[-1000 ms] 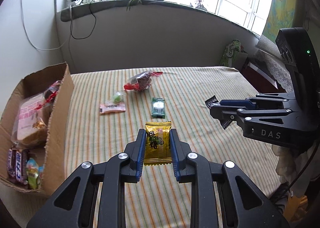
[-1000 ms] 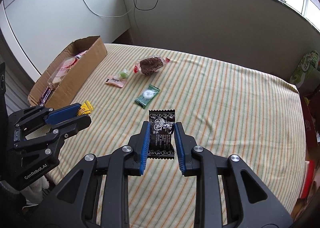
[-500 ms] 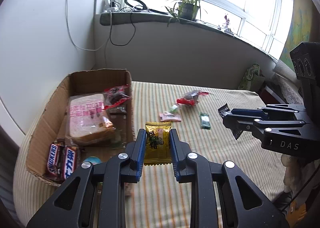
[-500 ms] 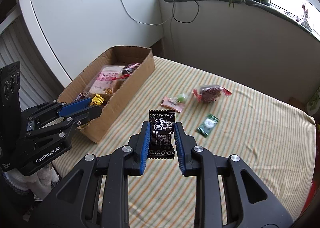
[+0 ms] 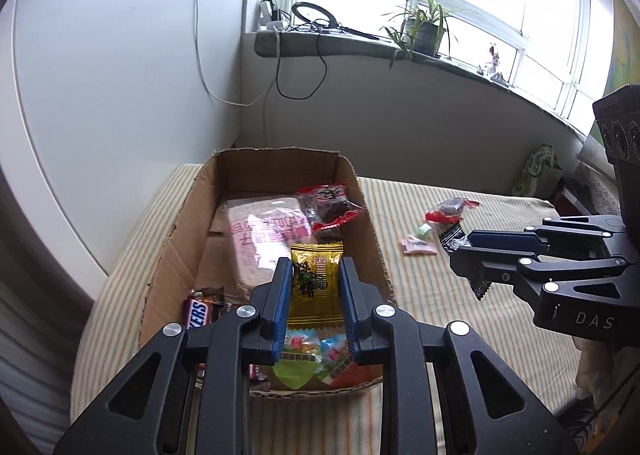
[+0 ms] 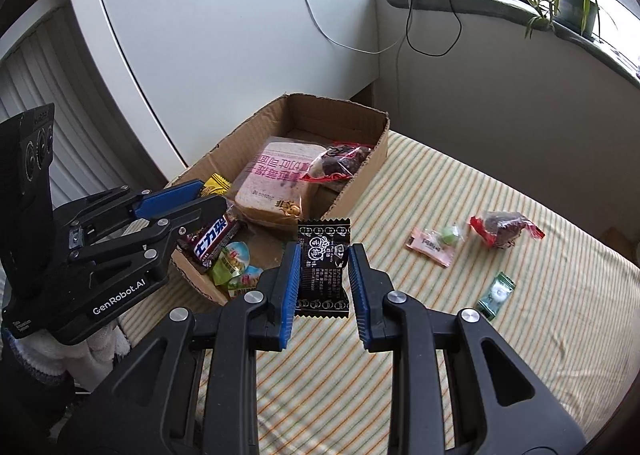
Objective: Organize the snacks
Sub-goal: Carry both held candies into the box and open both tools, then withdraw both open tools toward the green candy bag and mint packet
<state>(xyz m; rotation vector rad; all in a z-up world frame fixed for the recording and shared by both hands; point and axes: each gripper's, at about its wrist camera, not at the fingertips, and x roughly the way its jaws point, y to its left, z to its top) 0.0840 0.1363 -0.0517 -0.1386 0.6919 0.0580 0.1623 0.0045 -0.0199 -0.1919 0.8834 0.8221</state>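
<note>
Left tool [image 5: 314,287] pinches a gold packet [image 5: 316,285] above the box [image 5: 372,231] (contents partly hidden); right tool [image 6: 323,275] pinches a black packet [image 6: 323,263].

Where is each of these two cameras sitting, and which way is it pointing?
Left wrist: on the left gripper, looking along its fingers into the cardboard box; its fingers hold a yellow packet, and the right gripper shows at right.
Right wrist: on the right gripper, facing the striped table; it holds a black packet, and the left gripper shows at left.
Shared: the box, the loose snacks, each other's gripper.
</note>
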